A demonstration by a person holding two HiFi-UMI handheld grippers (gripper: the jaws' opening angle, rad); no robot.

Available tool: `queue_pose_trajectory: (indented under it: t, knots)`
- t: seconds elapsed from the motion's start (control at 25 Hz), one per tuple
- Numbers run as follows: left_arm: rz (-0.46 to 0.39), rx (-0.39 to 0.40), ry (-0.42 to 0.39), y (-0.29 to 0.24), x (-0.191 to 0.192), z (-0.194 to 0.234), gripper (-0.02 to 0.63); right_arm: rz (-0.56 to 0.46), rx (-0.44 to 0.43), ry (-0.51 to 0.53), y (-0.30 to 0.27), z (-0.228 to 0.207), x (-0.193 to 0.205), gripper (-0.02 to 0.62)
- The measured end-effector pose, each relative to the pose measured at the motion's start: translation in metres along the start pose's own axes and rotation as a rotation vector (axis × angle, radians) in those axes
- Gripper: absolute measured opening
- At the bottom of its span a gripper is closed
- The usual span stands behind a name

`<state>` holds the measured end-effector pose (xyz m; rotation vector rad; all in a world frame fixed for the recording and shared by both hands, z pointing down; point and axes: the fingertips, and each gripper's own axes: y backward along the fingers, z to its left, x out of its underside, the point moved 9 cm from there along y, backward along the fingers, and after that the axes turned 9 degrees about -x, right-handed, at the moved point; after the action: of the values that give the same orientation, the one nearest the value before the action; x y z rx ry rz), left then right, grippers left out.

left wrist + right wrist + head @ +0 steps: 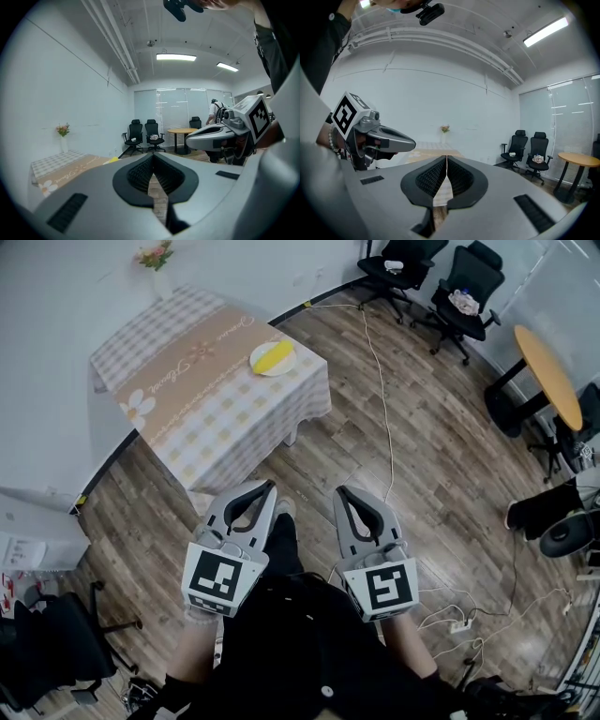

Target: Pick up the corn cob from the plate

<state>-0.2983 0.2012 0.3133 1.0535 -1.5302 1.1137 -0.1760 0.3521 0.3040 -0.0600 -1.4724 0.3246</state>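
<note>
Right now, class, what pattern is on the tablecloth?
Pale gingham check tablecloth with a tan central band; clearest in head view.

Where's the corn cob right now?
Head view, upper centre: the corn cob lies on the white plate at the checked table's right corner.

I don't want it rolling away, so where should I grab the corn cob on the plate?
Probably its middle, coming from above, with the jaws across its narrow width. The corn cob is long and lies flat on the shallow plate, so its sides are exposed.

R tongs closed, facing table.
</note>
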Motion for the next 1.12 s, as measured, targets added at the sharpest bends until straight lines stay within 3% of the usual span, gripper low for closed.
queue_pose_trajectory:
  t: [0.56,0.88,1.0,1.12]
  knots:
    - [0.020,0.049,0.011,-0.077,0.000,0.028,0.014,0.042,-0.012,-0.014,-0.050,-0.048,0.005,0.041]
    - [0.000,0.078,0.018,-0.131,-0.014,0.051,0.014,0.049,0.014,-0.007,-0.083,-0.086,-0.013,0.041]
    - [0.019,0.072,0.056,-0.147,-0.023,0.057,0.014,0.048,0.019,-0.001,-0.096,-0.100,-0.019,0.041]
    - [-0.003,0.091,0.024,-0.166,-0.024,0.067,0.014,0.038,0.030,0.000,-0.109,-0.113,-0.022,0.041]
